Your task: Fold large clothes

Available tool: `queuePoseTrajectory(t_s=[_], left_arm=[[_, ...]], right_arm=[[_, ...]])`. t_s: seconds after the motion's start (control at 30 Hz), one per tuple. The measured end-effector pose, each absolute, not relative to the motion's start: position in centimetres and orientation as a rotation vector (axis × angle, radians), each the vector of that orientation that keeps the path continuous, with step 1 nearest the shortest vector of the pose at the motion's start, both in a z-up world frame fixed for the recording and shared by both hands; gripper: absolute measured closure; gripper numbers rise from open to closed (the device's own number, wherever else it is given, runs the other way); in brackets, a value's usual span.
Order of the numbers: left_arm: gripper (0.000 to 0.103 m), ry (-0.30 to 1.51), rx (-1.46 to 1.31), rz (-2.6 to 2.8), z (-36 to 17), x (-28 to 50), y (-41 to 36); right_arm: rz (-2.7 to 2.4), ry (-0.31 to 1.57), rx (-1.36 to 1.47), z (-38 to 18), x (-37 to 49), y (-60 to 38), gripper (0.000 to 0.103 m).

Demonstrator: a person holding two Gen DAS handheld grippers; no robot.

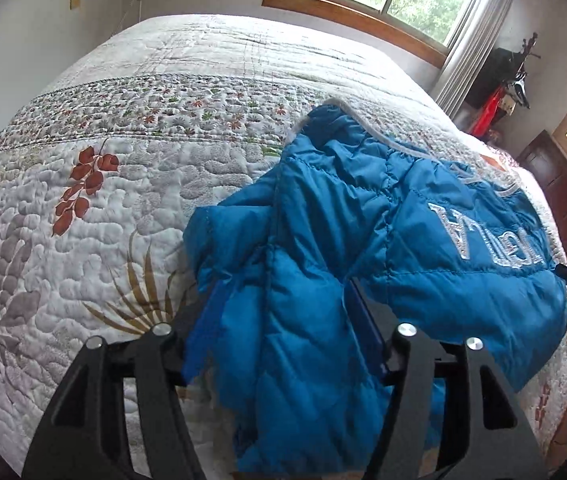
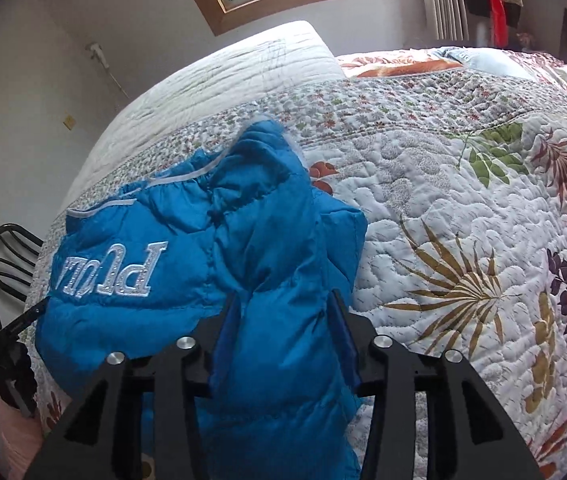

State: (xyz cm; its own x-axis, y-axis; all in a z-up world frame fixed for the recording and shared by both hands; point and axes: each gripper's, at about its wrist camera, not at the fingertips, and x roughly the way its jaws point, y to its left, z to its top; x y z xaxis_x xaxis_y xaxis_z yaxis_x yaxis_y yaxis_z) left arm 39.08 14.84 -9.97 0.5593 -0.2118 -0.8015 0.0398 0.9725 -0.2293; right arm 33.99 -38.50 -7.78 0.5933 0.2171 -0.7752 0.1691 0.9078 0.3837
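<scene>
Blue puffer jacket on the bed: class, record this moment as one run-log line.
item: blue puffer jacket on quilted bedspread | left gripper: open, jacket fabric between jaws | right gripper: open, jacket fabric between jaws | fold: unfinished

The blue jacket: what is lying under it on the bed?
Under the blue jacket only the flowered quilt shows around its edges. Whatever lies directly beneath the jacket is covered and cannot be seen.

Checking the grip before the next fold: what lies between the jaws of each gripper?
Blue jacket padding fills the gap in both: the left gripper in the left wrist view, the right gripper in the right wrist view.
</scene>
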Motion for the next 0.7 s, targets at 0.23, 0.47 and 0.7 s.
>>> queuePoseTrajectory(t_s=[0.23, 0.47, 0.7], left_arm=[[0.013, 1.020, -0.256, -0.174, -11.1, 39.5, 18.1], [0.012, 1.068, -0.403, -0.321, -13.9, 41.4, 18.0], [0.012, 1.093, -0.361, -0.353, -14.5, 44.3, 15.9]], right_arm=[[0.112, 0.971, 0.553, -8.8, 33.5, -40.5, 0.028], [0.180, 1.025, 0.676, -12.7, 36.2, -41.5, 0.023], [0.253, 1.031, 0.714, -14.3, 38.8, -41.2, 0.020]])
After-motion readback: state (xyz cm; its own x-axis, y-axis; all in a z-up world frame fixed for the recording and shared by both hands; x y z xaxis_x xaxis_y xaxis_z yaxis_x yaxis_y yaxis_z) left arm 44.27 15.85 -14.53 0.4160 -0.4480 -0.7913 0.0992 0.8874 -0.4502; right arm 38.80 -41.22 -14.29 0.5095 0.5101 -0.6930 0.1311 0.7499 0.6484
